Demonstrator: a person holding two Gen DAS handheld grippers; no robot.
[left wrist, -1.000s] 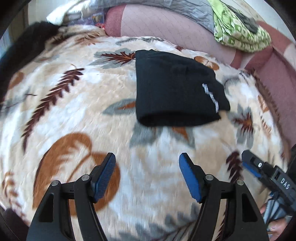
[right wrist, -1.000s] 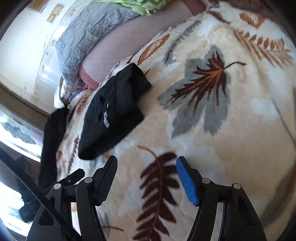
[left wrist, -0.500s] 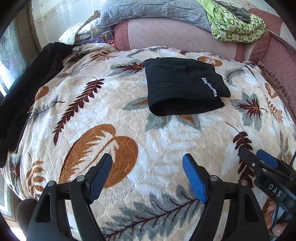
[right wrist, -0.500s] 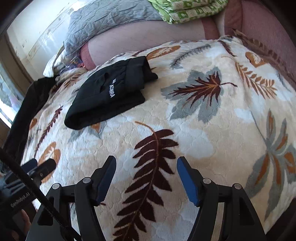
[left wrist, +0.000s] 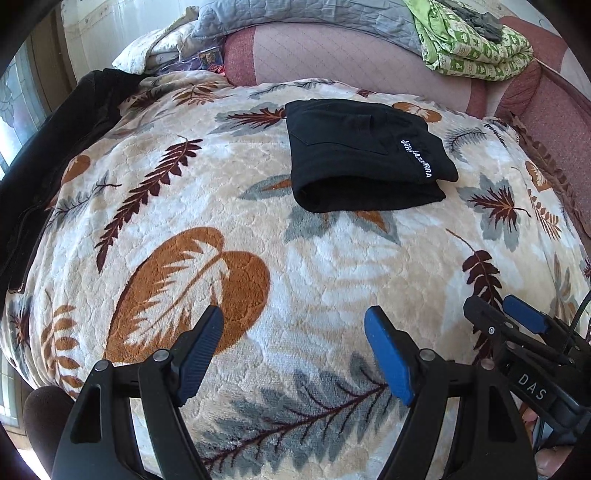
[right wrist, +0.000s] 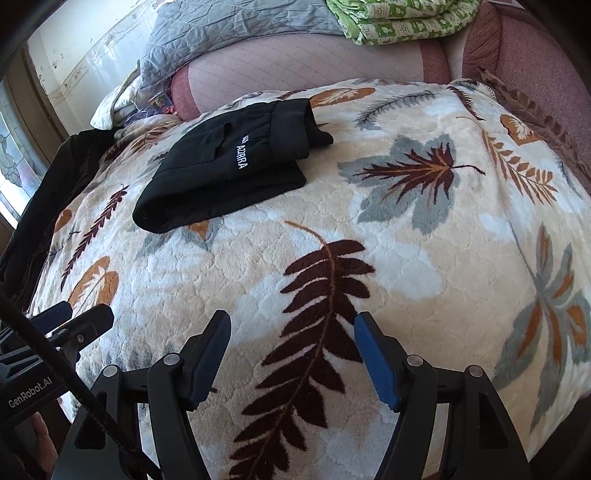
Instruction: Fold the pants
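The black pants [left wrist: 364,157] lie folded into a compact rectangle with white lettering, on the far part of a leaf-patterned blanket [left wrist: 258,240]. They also show in the right wrist view [right wrist: 229,166], far left. My left gripper [left wrist: 293,321] is open and empty, well short of the pants, above the blanket's near part. My right gripper [right wrist: 291,325] is open and empty, also well back from them. Each gripper shows at the edge of the other's view: the right one [left wrist: 517,325], the left one [right wrist: 77,317].
A pink sofa back [left wrist: 351,48] rises behind the blanket, with a grey quilt [left wrist: 295,18] and a folded green patterned cloth [left wrist: 472,48] on top. A dark garment [left wrist: 48,147] hangs along the blanket's left edge. A window is at the far left.
Both grippers have drawn back and risen from the folded pants, which now look smaller and farther off. The pants have not moved. Both jaws stay open.
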